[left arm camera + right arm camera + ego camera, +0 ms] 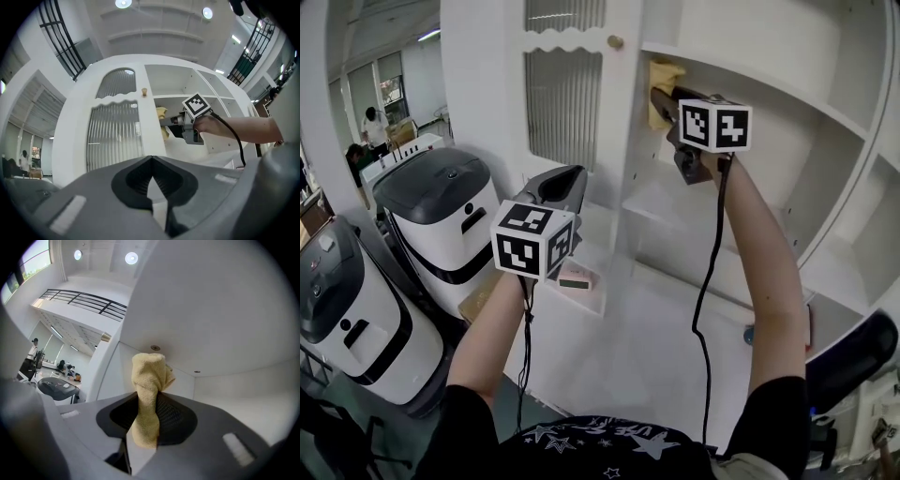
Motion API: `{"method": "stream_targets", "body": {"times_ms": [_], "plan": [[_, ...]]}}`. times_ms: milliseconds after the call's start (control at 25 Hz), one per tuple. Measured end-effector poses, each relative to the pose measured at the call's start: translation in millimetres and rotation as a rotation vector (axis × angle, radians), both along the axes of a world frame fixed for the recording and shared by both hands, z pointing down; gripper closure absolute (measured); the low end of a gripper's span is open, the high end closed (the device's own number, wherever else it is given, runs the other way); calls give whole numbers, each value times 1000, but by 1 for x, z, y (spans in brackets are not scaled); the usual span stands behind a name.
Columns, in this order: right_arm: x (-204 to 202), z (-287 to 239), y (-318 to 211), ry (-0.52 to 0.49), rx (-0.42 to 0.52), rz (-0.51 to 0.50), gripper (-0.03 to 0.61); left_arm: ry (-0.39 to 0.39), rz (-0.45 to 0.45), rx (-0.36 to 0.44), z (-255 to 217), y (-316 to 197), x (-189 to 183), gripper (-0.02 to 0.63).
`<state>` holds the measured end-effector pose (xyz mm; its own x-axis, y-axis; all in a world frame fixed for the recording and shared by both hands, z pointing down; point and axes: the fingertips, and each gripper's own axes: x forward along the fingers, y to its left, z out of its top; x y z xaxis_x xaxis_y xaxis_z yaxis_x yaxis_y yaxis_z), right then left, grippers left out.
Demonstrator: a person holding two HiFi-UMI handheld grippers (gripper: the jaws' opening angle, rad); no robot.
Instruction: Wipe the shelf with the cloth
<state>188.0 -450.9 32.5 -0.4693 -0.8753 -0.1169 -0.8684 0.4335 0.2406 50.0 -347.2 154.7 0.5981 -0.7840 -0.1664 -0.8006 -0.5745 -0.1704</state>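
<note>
A yellow cloth (149,394) is bunched between the jaws of my right gripper (146,420), which is shut on it. In the head view that gripper (661,94) is raised into an upper compartment of the white shelf unit (750,70), with the cloth (661,89) pressed near the compartment's left wall. The left gripper view shows the cloth (161,115) at the same spot. My left gripper (565,187) hangs lower, in front of the ribbed cabinet door (564,103), its jaws shut with nothing in them.
Two white-and-black machines (441,216) stand on the floor at the left. A small pink box (577,277) lies on the unit's low ledge. More open compartments (853,187) lie to the right. People stand far off at the back left.
</note>
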Motion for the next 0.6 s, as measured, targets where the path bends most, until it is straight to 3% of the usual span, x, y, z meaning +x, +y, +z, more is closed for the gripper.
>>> {"method": "stream_targets", "body": {"times_ms": [600], "plan": [[-36, 6, 58, 41, 59, -68, 443, 38, 64, 9, -2, 9, 12, 614]]}}
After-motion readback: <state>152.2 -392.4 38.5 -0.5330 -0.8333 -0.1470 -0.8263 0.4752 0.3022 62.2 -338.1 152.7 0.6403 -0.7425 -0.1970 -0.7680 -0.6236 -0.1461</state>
